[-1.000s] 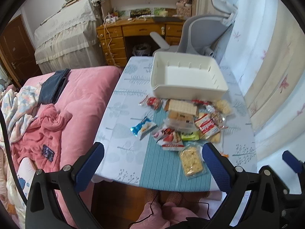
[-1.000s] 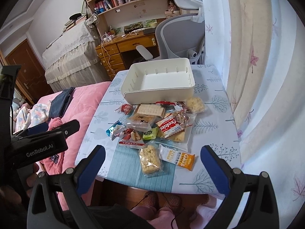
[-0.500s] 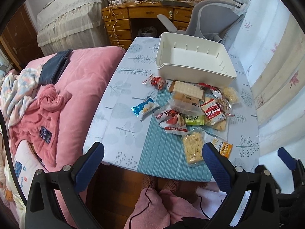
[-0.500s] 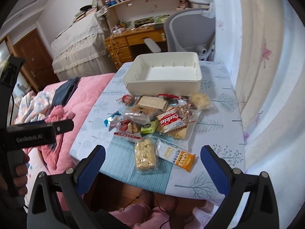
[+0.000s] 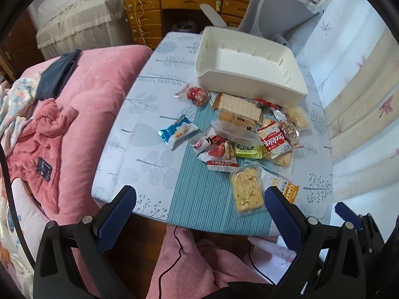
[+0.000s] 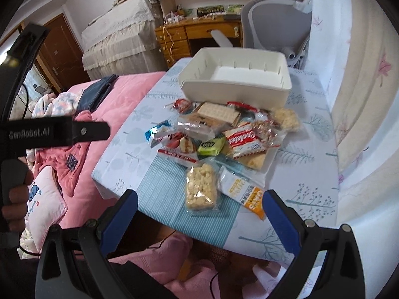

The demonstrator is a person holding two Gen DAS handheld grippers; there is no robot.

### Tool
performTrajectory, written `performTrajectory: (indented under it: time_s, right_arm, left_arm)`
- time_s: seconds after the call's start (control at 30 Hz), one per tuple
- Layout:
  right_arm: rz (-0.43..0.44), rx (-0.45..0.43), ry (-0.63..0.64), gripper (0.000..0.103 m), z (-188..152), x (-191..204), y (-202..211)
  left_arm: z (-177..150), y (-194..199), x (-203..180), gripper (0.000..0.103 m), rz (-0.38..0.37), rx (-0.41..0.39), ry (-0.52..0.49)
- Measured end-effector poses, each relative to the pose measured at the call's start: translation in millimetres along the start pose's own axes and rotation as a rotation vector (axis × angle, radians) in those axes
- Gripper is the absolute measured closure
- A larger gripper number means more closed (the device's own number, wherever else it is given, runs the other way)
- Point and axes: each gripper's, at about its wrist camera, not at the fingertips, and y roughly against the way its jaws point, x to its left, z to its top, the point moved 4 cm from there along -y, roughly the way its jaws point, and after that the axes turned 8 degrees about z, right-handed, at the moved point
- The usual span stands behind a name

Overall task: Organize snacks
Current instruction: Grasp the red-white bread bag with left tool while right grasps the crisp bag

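Bedroom with a pink bed [image 5: 94,92] on the left, a wooden desk [image 5: 179,7] and grey chair [image 5: 276,12] at the back, and pale curtains [image 5: 361,104] on the right. Between bed and curtains stands a surface [image 5: 149,114] covered by a leaf-print cloth, with a teal striped mat [image 5: 204,194] running down its middle.

At the far end of the surface sits a white bin [image 5: 249,74], open-topped and holding nothing. Just in front of the bin lies a loose heap of snacks [image 5: 244,129], some overlapping. Among them: a cracker pack [image 5: 239,107] close to the bin, a red and white cookies pack [image 5: 275,142], and a small green packet [image 5: 248,150] beside it. A red round sweet [image 5: 197,94] lies at the heap's left far edge. A blue packet [image 5: 178,130] lies apart, to the left of the heap. Nearest the viewer, on the mat, lies a clear bag of puffed rice cake [image 5: 247,190], with an orange and white oat bar [image 6: 245,193] just to its right.

Both tools hover above the near edge of the surface, touching nothing. The left tool [image 5: 199,211] has its blue-padded fingers spread wide. The right tool [image 6: 199,214] is likewise spread wide. In the right wrist view, a hand [image 6: 13,204] grips the left tool's handle at the far left.
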Motion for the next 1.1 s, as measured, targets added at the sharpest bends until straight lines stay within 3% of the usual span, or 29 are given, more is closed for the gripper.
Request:
performTrajectory:
  time_s: [0.27, 0.4, 0.77, 1.1]
  right_arm:
    - [-0.005, 0.126, -0.027, 0.003, 2, 2, -48]
    - [-0.018, 0.183, -0.069, 0.007, 0, -1, -73]
    - [-0.090, 0.316, -0.201, 0.015, -14, -16, -139]
    - [-0.116, 0.356, -0.305, 0.024, -21, -35, -168]
  left_arm:
    - [25, -56, -9, 0.001, -0.038, 0.133, -0.084]
    - [36, -94, -15, 0.001, -0.018, 0.226, -0.155]
    - [54, -174, -50, 0.001, -0.014, 0.350, -0.288]
    - [48, -230, -63, 0.001, -0.068, 0.480, -0.259]
